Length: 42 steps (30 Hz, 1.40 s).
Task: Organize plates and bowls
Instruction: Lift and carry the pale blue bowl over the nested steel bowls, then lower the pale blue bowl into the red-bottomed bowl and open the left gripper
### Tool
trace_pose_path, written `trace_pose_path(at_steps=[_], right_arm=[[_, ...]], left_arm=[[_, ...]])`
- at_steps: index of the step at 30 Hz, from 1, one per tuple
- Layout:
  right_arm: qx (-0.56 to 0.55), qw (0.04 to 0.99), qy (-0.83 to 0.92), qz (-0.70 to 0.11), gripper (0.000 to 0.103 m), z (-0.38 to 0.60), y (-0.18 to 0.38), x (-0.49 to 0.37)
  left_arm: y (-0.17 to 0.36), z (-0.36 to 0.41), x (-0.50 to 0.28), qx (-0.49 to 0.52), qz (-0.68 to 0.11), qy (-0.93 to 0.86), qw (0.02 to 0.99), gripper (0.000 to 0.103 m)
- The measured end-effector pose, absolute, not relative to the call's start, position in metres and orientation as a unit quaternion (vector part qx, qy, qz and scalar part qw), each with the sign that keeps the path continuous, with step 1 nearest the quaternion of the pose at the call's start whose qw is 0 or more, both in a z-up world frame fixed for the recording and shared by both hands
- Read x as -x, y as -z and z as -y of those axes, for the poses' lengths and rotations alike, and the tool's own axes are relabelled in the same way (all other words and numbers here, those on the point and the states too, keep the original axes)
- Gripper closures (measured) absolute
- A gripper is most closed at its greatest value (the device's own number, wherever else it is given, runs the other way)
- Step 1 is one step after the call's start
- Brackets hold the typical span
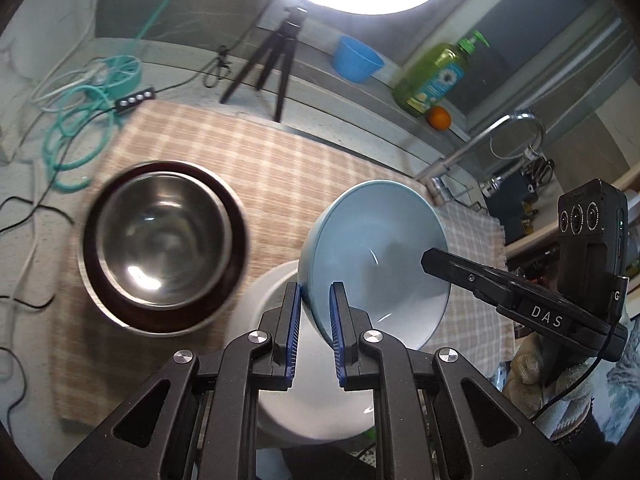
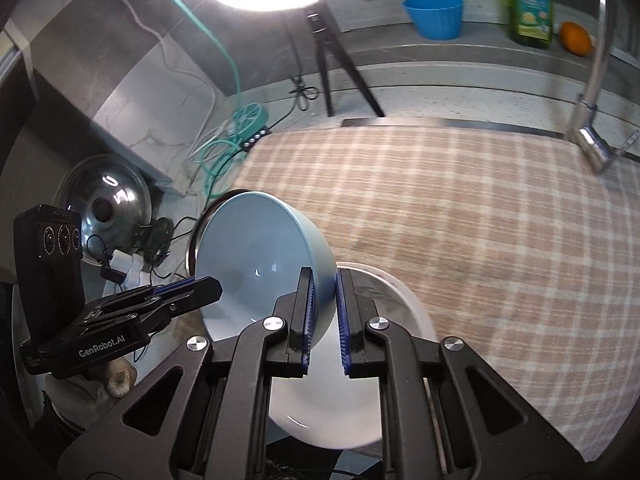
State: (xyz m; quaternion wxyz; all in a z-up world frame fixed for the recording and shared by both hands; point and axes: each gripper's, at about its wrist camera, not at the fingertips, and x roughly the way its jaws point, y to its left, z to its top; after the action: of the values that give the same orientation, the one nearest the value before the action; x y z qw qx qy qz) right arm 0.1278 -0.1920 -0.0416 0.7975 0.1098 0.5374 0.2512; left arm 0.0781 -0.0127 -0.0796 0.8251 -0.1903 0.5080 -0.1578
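A light blue bowl hangs tilted above the checkered cloth, held from two sides. My left gripper is shut on its near rim, blue pads on either side of the wall. My right gripper reaches in from the right and clamps the opposite rim. In the right wrist view the blue bowl sits between the right gripper pads, and the left gripper grips its far edge. A white bowl rests below. A steel bowl sits nested in a dark brown dish at left.
A tripod with a ring light stands at the back of the counter. A blue cup, green soap bottle and orange line the ledge. The faucet stands right; teal cable and a pot lid lie left.
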Motion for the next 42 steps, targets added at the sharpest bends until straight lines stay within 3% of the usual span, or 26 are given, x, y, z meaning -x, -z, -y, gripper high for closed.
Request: trace_pose_path(at_steps=[19, 42], right_arm=[[-0.093, 0.764, -0.289, -0.569, 0.092, 0.077, 0.071, -0.169], [-0.079, 0.748, -0.268, -0.602, 0.092, 0.057, 0.107, -0.185]], left_arm=[[0.105, -0.093, -0.091, 0.229, -0.518, 0.076, 0.820, 0.090], [0.130, -0.106, -0.106, 0.232, -0.545, 0.068, 0.803, 0.090]])
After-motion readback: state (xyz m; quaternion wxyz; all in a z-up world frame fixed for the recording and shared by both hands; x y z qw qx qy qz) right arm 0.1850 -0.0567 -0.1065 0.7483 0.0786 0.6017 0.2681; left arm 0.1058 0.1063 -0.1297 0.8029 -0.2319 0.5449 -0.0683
